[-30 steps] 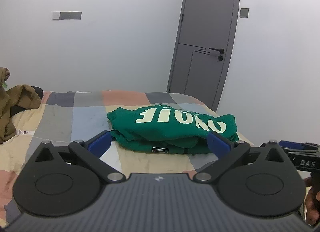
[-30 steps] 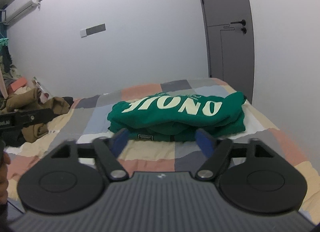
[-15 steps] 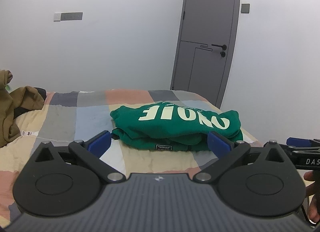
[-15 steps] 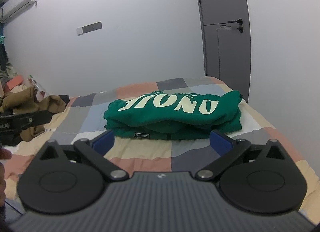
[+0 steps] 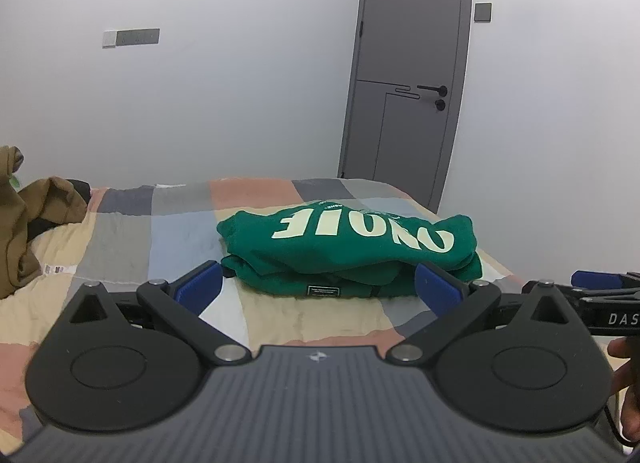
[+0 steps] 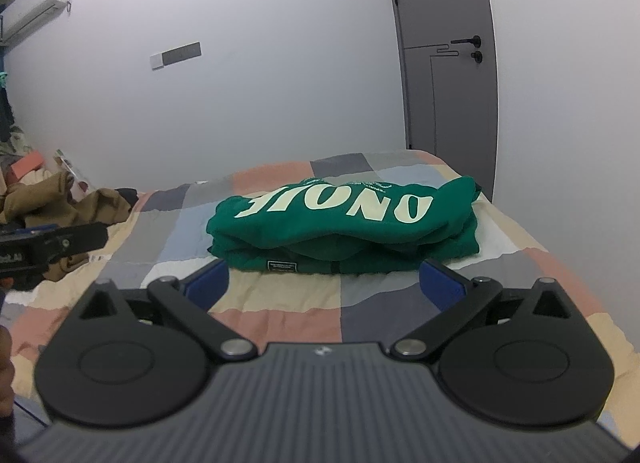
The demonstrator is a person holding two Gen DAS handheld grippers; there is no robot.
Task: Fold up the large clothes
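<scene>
**Green sweatshirt folded, both tongs free**

Left to right: brown garment heap (image 5: 28,219) at the bed's left edge looks crumpled and unfolded, soft heavy cloth; likely what's left, if it counts. Mid-bed on the patchwork cover (image 5: 120,239) (matte woven squares in grey, peach, cream, slightly wrinkled) sits the green sweatshirt (image 5: 352,247): thick fleece-like knit, folded into a compact rounded slab of several layers, cream block lettering on top, small dark label on the near edge. Fold looks finished.

Left gripper (image 5: 318,287): blue pads spread wide, nothing between them, short of the sweatshirt. Right gripper (image 6: 324,281): has just opened out, spread as wide as it goes, empty, also short of the cloth.
</scene>
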